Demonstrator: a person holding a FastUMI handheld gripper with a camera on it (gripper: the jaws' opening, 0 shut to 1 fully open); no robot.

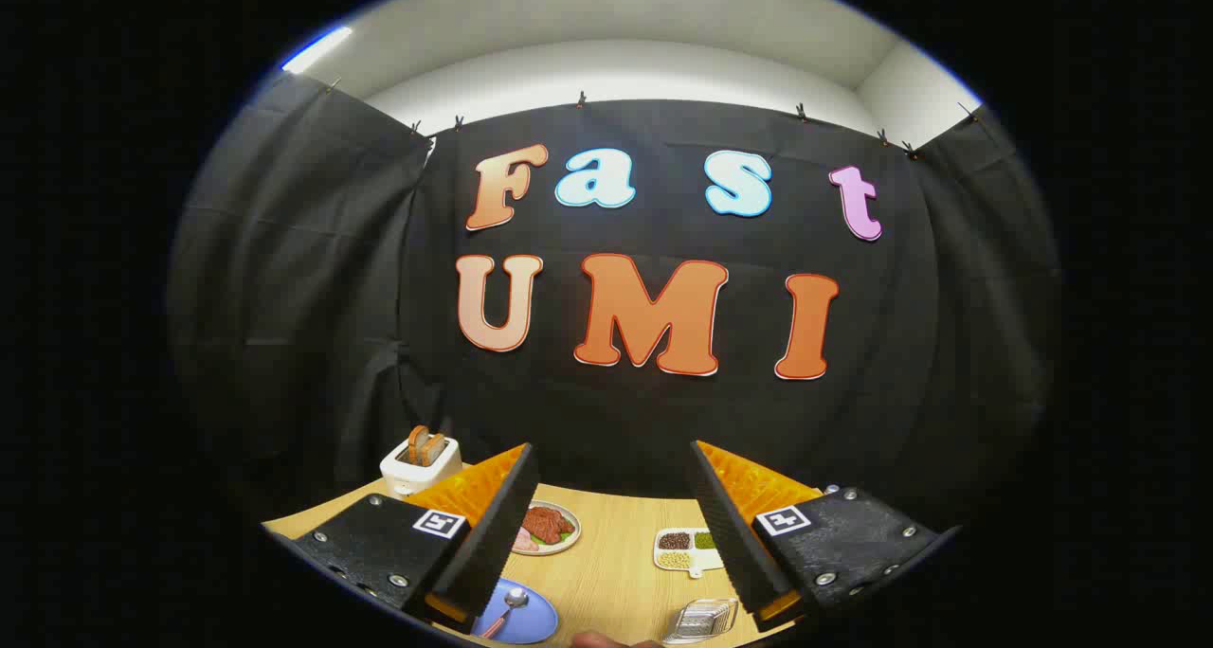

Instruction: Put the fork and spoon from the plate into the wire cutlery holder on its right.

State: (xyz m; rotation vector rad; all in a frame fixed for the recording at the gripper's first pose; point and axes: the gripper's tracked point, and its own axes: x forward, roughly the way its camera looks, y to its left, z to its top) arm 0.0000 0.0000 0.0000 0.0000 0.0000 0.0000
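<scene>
My gripper [614, 463] is held high above the wooden table [616, 563], its fingers wide apart and nothing between them. Below the left finger [493, 525] lies a blue plate [531, 621] with a spoon [510, 605] on it, pink handle toward me; the finger hides part of the plate. Any fork is hidden. The wire cutlery holder [703, 620] stands to the right of the plate, just under the right finger [734, 525].
A plate of meat [548, 527] and a white divided dish of beans [684, 549] sit farther back on the table. A white toaster with bread [420, 463] stands at the back left. A fingertip [597, 640] shows at the near table edge.
</scene>
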